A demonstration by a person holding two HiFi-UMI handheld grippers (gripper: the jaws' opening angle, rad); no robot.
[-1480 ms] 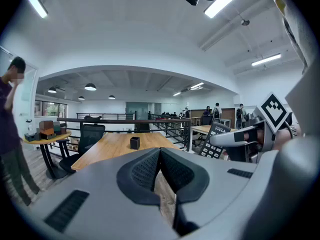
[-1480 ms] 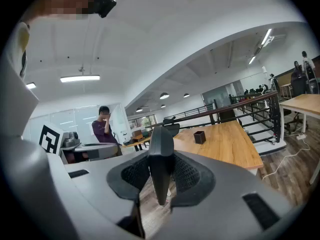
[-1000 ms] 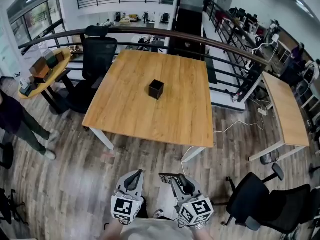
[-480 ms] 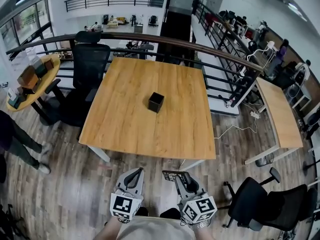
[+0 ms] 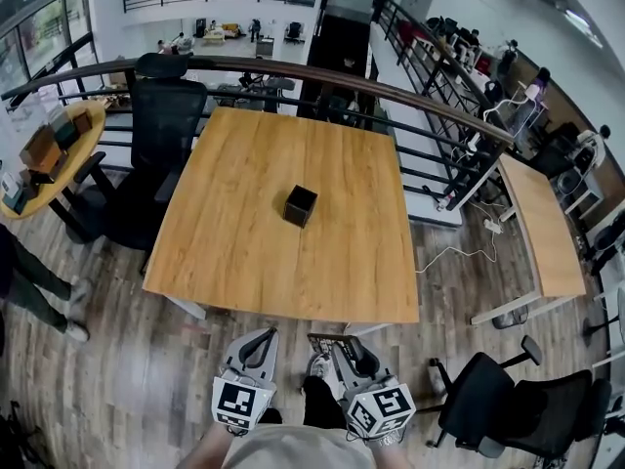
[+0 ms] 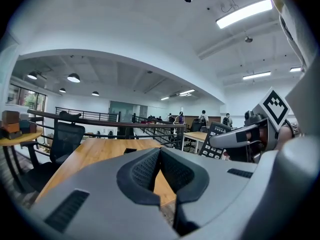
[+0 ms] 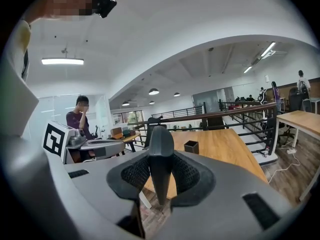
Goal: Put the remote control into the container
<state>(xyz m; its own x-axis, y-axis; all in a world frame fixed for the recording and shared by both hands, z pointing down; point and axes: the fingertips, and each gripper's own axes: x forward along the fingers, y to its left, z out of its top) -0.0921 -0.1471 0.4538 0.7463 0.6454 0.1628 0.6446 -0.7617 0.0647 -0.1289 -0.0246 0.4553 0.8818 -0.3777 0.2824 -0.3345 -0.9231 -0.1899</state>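
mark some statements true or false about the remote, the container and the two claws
1. The black remote control lies inside the small black square container. False: the right claw grips it, short of the table.
2. The left claw is shut and empty. True.
3. The container stands on the light wooden table. True.
4. Both claws hang over the table. False: both are above the grey-brown plank floor, short of the table's near edge.

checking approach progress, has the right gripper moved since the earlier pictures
Yes: the right gripper, holding the remote control, is now nearer the table, at its near edge.
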